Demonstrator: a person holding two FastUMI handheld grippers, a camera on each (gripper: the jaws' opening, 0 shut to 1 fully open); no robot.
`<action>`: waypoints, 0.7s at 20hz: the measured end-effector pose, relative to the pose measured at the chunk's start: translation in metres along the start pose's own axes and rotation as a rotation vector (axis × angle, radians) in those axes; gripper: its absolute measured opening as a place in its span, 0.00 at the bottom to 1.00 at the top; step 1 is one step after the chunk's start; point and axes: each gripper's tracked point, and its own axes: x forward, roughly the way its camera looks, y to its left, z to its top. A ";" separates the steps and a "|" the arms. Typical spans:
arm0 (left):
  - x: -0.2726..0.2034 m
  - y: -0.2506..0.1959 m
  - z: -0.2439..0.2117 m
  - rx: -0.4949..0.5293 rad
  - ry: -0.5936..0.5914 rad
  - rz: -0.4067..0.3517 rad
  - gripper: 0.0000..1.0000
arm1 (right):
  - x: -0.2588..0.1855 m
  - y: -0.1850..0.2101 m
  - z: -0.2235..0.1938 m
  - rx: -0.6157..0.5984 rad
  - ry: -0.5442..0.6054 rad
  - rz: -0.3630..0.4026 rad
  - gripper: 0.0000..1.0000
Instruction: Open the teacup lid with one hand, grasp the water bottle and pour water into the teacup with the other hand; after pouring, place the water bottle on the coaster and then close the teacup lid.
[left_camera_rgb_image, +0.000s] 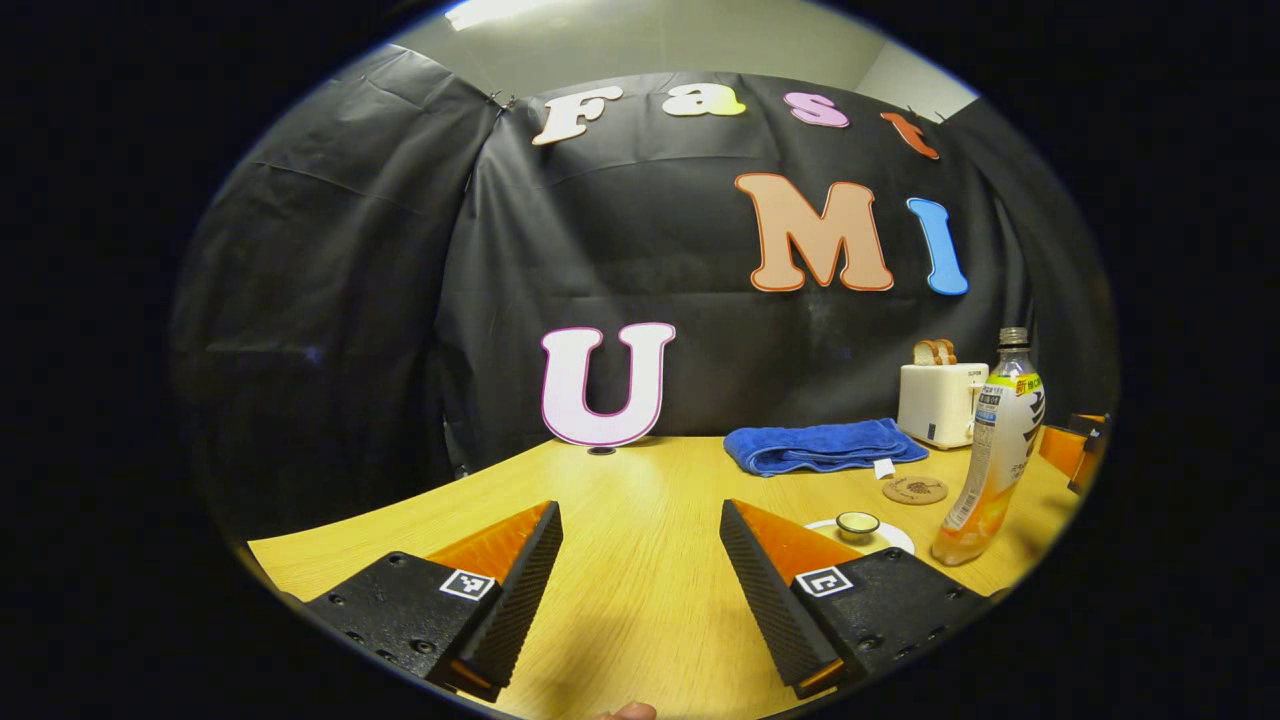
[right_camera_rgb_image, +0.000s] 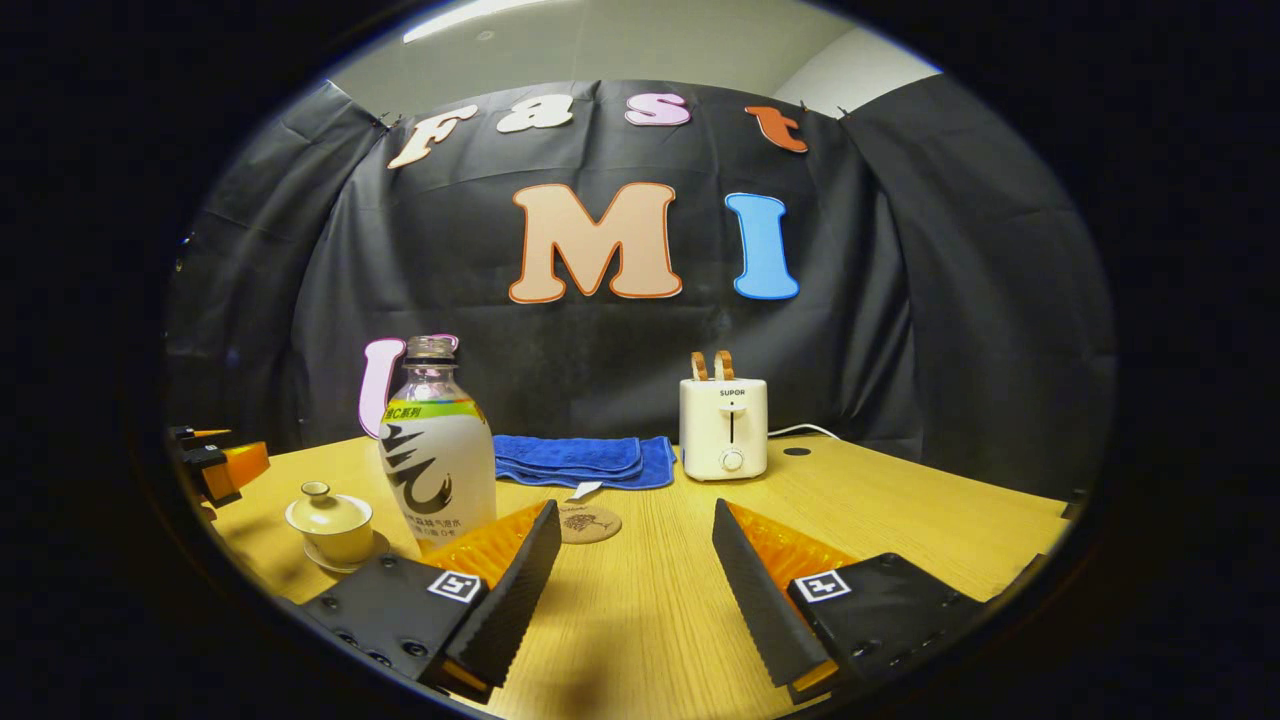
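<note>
On a pale wooden table (right_camera_rgb_image: 900, 520) inside a black-draped booth, two hand-held grippers wait with nothing in their grasp. The left hand-held gripper (left_camera_rgb_image: 640, 580) hangs low over bare tabletop with its fingers spread wide, as seen in the left gripper view; the right hand-held gripper (right_camera_rgb_image: 632, 585) is likewise wide open and empty in the right gripper view. The teacup (right_camera_rgb_image: 331, 522), small and cream-coloured, sits on its saucer (right_camera_rgb_image: 372, 556) near the table's front edge with its knobbed lid (right_camera_rgb_image: 316, 493) on; in the left gripper view only the lid's top (left_camera_rgb_image: 858, 522) and the saucer's rim (left_camera_rgb_image: 897, 538) peek out from behind the left hand-held gripper's right finger. The water bottle (right_camera_rgb_image: 438, 450), uncapped and wrapped in a printed label, stands upright just beside the teacup, with a pale orange drink showing in its lower part (left_camera_rgb_image: 990, 450). A round brown coaster (right_camera_rgb_image: 589, 523) lies bare on the table a little behind the bottle, near a folded blue towel (right_camera_rgb_image: 585, 459). Farther back stands a white toaster (right_camera_rgb_image: 723, 428) with two slices of bread (right_camera_rgb_image: 711, 365) poking from its slots. The tip of the other hand-held gripper appears at the far edge of each view.
</note>
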 end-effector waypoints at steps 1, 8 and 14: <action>0.000 0.000 0.000 0.000 -0.001 0.000 0.93 | 0.000 0.000 -0.001 0.000 0.000 0.000 0.96; 0.001 -0.002 0.001 -0.005 -0.003 -0.012 0.93 | -0.001 0.000 -0.001 0.000 0.000 0.000 0.96; 0.000 -0.004 0.002 -0.007 -0.007 -0.027 0.93 | 0.000 0.000 -0.001 0.000 0.001 0.001 0.96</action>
